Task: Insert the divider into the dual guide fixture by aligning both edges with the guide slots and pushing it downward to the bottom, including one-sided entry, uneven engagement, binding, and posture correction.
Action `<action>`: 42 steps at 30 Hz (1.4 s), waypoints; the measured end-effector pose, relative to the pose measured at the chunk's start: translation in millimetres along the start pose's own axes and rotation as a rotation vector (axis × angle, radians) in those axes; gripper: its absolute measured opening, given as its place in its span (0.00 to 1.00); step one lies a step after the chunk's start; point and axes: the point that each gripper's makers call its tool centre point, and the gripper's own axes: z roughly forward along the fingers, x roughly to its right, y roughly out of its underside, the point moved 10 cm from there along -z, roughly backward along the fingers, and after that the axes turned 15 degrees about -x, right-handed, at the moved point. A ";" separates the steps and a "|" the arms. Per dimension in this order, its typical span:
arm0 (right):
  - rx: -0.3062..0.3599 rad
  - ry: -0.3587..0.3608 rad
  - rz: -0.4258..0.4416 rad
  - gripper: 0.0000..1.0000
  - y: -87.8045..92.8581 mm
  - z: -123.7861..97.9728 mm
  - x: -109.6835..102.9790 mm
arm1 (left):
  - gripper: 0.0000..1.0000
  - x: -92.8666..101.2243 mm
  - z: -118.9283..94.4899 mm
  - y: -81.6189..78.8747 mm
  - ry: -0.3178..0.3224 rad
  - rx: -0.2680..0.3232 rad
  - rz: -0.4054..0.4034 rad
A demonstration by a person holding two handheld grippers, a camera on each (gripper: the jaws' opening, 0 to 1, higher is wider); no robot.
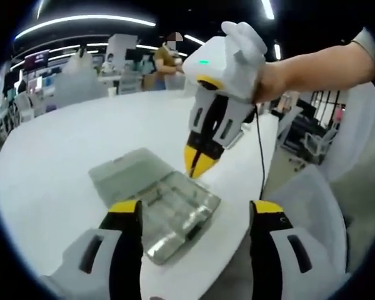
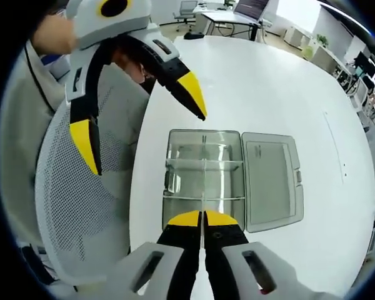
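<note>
Right fingers (image 2: 203, 220) pinch the clear divider (image 2: 204, 187) over the fixture (image 2: 203, 175) — left fingers (image 1: 194, 219) spread.

— What is counted ahead of the right gripper (image 2: 203, 217)?
— One clear box (image 2: 203, 178), one open lid (image 2: 272, 181), one thin divider (image 2: 204, 181).
— And grippers?
— Two are counted, the left gripper (image 2: 144, 140) included. One table (image 2: 269, 81), one mesh chair (image 2: 81, 206).

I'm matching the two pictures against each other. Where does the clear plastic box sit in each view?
Left gripper view: the clear box lies low at centre, between this view's open jaws, under the right gripper.
Right gripper view: it lies at centre, just above the shut jaws.
Shared landmark: its open lid.
</note>
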 end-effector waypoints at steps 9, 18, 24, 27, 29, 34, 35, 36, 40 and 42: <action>-0.006 -0.004 0.008 0.00 1.8 3.1 1.1 | 0.68 -1.3 0.4 1.5 0.001 0.004 -0.012; -0.010 -0.010 0.012 0.00 2.3 7.3 2.8 | 0.68 -1.7 0.8 2.9 0.003 0.003 -0.020; -0.009 -0.015 0.011 0.00 2.5 8.9 3.9 | 0.68 -1.3 0.4 2.6 0.003 0.005 -0.024; -0.010 -0.017 0.010 0.00 2.9 9.3 4.2 | 0.68 -1.1 0.6 2.5 0.002 0.004 -0.024; -0.008 -0.018 0.007 0.00 2.9 9.4 3.7 | 0.68 -1.0 0.7 2.2 0.003 0.004 -0.027; -0.019 -0.009 -0.021 0.00 3.4 10.7 2.1 | 0.68 -2.5 1.5 1.9 0.003 0.005 -0.026; -0.023 -0.010 -0.022 0.00 3.7 11.4 2.1 | 0.68 -3.0 1.7 2.0 0.003 0.005 -0.027; -0.025 -0.007 -0.022 0.00 3.7 12.1 2.3 | 0.68 -3.0 1.7 2.0 0.003 0.005 -0.027; -0.023 -0.006 -0.023 0.00 3.0 13.6 2.9 | 0.68 -3.0 1.4 1.9 0.003 0.005 -0.026; -0.021 -0.006 -0.022 0.00 3.1 14.6 3.5 | 0.67 -3.4 1.5 2.5 0.002 0.004 -0.028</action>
